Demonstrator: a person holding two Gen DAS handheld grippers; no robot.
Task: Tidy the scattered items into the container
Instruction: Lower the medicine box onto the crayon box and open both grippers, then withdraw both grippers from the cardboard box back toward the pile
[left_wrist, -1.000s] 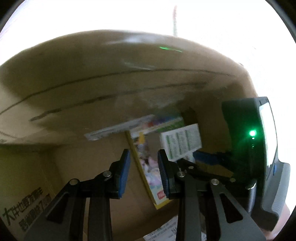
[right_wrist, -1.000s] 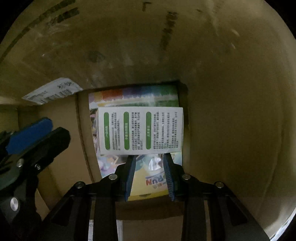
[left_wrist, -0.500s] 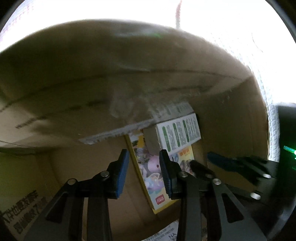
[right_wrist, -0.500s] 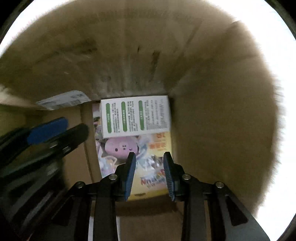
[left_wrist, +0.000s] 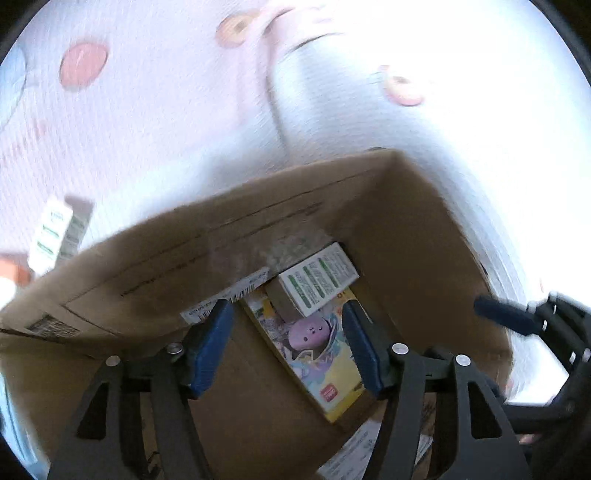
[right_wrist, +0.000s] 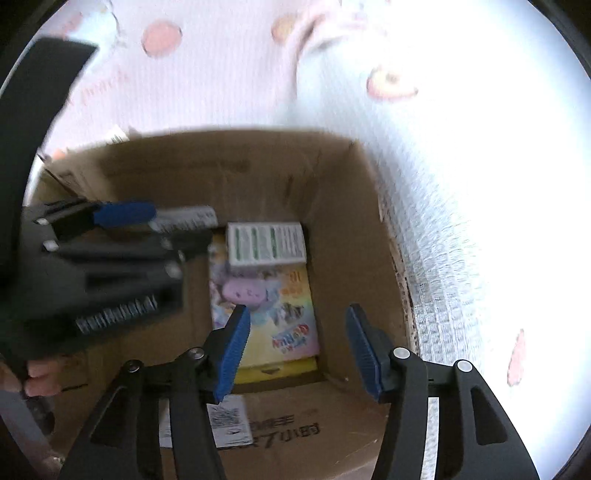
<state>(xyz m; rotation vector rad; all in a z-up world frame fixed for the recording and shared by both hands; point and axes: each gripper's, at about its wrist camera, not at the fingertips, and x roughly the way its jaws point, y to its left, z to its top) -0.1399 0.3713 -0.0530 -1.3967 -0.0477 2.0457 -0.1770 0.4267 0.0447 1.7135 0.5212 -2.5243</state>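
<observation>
The cardboard box (left_wrist: 413, 225) stands open on a white patterned cloth; it also shows in the right wrist view (right_wrist: 343, 236). Inside lie a yellow cartoon picture box (left_wrist: 317, 354) flat on the bottom and a white carton with green text (left_wrist: 317, 280) on its far end; both show in the right wrist view, the picture box (right_wrist: 284, 306) and the carton (right_wrist: 266, 245). My left gripper (left_wrist: 288, 345) is open and empty above the box. My right gripper (right_wrist: 297, 350) is open and empty above the box's right side.
Another white-and-green carton (left_wrist: 55, 232) lies on the cloth (left_wrist: 166, 129) left of the box, beside something orange. A shipping label (left_wrist: 225, 295) hangs on the box's inner wall. The right gripper's blue pad (left_wrist: 506, 317) shows at the left view's right edge.
Both grippers have risen out of the box and opened wider. The white carton, held low by the right gripper a second ago, now rests on the picture box.
</observation>
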